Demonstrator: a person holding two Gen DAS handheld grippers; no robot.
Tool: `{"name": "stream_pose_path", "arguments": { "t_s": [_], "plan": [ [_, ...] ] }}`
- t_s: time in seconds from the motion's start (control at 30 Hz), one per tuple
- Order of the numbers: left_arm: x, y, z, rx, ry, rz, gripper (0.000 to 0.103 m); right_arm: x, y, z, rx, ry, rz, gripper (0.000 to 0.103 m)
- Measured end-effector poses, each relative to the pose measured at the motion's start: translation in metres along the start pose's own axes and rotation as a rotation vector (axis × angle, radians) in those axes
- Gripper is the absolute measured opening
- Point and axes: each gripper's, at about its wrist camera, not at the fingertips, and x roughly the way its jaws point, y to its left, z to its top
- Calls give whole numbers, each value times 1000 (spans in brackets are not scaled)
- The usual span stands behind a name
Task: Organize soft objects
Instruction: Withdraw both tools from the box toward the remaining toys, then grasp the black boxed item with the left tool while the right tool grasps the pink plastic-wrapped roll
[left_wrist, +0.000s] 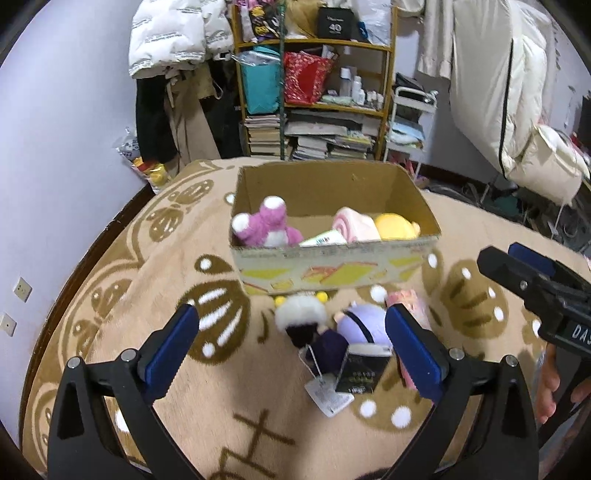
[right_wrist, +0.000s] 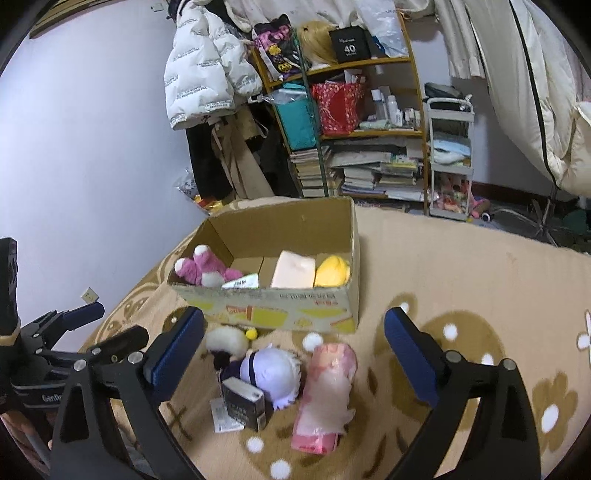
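Both grippers hover low over the blanket (right_wrist: 461, 266), and each one has its jaws wide open with nothing between them. Under the left gripper (left_wrist: 291, 332) lies a small doll (left_wrist: 325, 343) with a white fluffy hat, dark hair and a dark body; paper tags (left_wrist: 327, 397) and a dark card (left_wrist: 364, 371) are attached to it. Touching the doll is a round lilac plush (right_wrist: 271, 376), and just beside that lies a pink toy (right_wrist: 327, 391) in a shiny clear wrapper, below the right gripper (right_wrist: 295, 332). These three things are still outside the box (right_wrist: 280, 306), which stands just behind them on the blanket. Inside the box are already a pink-and-white plush (right_wrist: 207, 267), a pale pink block (right_wrist: 293, 275) and a yellow round plush (right_wrist: 332, 271). I judge that the task is about half done and the step in hand is reaching for the next toy. The next move calls for lowering one gripper around a soft body, not around the thin tags, and closing gently, because the plush will compress and the wrapper may slip. The box is plain corrugated cardboard with yellow print outside; the blanket is fuzzy, beige with brown patterns.
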Motion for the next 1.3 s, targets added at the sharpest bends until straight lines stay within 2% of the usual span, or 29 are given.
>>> {"name": "stream_pose_path", "arguments": {
  "t_s": [0.33, 0.67, 0.93, 1.3],
  "plan": [
    [12, -15, -10, 41, 46, 2, 100, 4, -11, -8, 42, 54, -31, 102],
    [47, -24, -17, 40, 123, -14, 100, 37, -27, -19, 99, 168, -54, 102],
    [59, -37, -17, 73, 105, -61, 100, 63, -37, -25, 155, 238, -65, 101],
    [87, -53, -26, 128, 196, -72, 100, 94, -45, -30, 181, 311, -87, 101]
  ]
}}
